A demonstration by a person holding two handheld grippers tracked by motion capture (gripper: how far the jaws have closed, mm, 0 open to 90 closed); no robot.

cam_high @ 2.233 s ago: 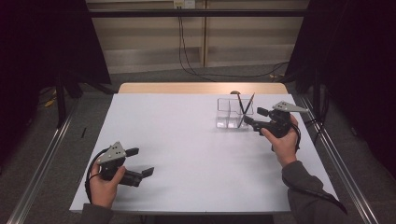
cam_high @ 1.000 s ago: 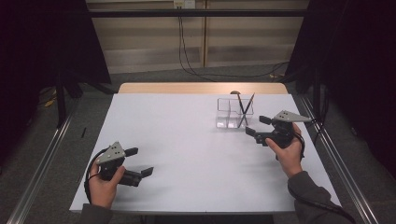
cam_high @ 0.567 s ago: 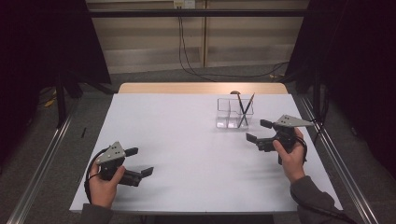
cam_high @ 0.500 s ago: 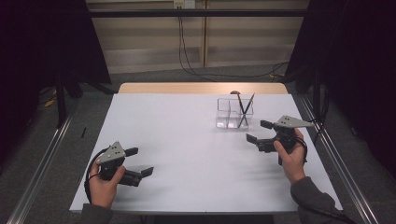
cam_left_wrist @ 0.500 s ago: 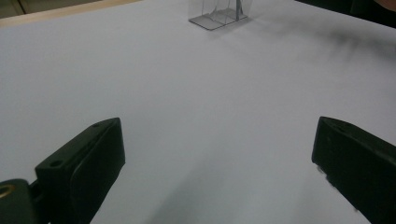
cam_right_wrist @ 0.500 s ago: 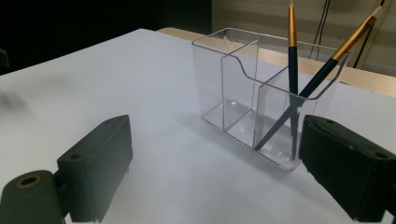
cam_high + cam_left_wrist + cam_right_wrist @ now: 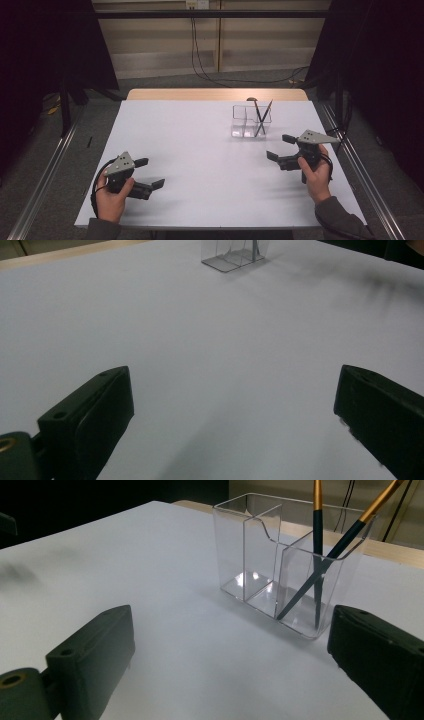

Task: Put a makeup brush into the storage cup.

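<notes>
Right gripper view gives the best look at what's being worked on: a clear acrylic holder with divided compartments (image 7: 280,575) standing on the white bench (image 7: 150,555), with two slim dark-blue brushes with gold upper handles (image 7: 320,560) leaning crossed in its end compartment. The other compartments look empty.

From the high view the holder (image 7: 250,122) sits toward the far right of the bench (image 7: 200,150), near the right gripper (image 7: 282,147) but not touching it. That one's fingers are spread wide with nothing between them. The left gripper (image 7: 150,172) is well apart at the near left, fingers also wide and empty.

Handling guess: the brushes look light, stiff and thin, and that glossy finish could be slippery, so they might pivot or slide in a pinch. I'd grab one on the upper handle, above the rim, and lift straight up. The holder seems light too, so a sideways drag may tip or scoot it.
</notes>
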